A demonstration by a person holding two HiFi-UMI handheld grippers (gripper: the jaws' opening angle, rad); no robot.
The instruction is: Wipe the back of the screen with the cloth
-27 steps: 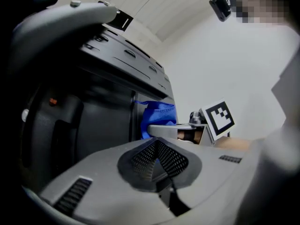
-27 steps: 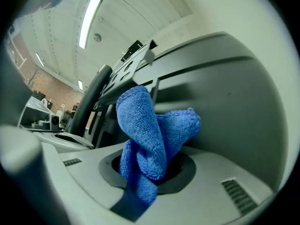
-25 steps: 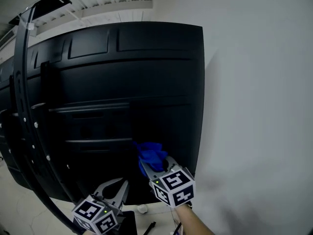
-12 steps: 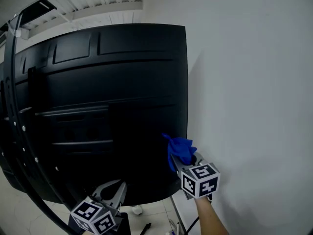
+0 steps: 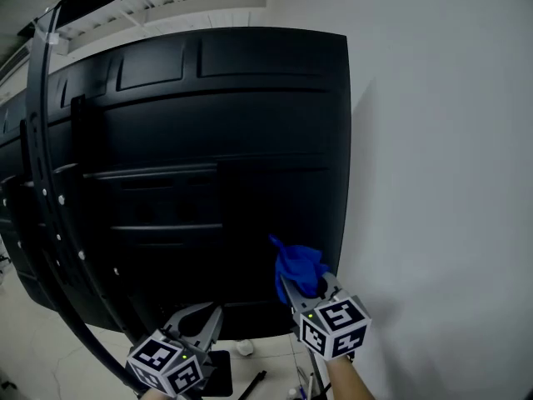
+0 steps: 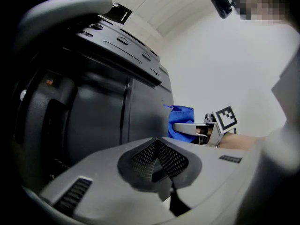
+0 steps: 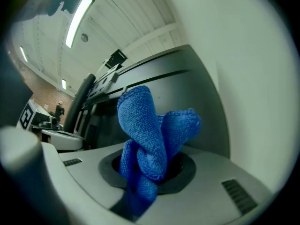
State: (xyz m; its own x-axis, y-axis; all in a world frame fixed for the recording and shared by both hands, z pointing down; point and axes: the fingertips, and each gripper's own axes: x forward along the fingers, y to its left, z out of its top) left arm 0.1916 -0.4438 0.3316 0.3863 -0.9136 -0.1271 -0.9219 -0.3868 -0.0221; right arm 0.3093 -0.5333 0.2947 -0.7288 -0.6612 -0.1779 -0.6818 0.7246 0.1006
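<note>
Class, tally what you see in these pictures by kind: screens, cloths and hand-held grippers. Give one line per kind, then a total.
screen: 1
blue cloth: 1
grippers: 2 (left gripper, jaws together and empty; right gripper, jaws closed on the blue cloth)
Total: 4

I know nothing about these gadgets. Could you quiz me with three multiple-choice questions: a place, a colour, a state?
1. Where is the cloth? A by the screen's lower right edge; B at its top left corner; C on the floor.
2. What colour is the cloth? A red; B blue; C white.
3. How is the left gripper? A shut and empty; B gripping the cloth; C wide open.
Answers: 1 A, the head view shows it there; 2 B, blue in every view; 3 A, its jaws meet with nothing between.
</note>
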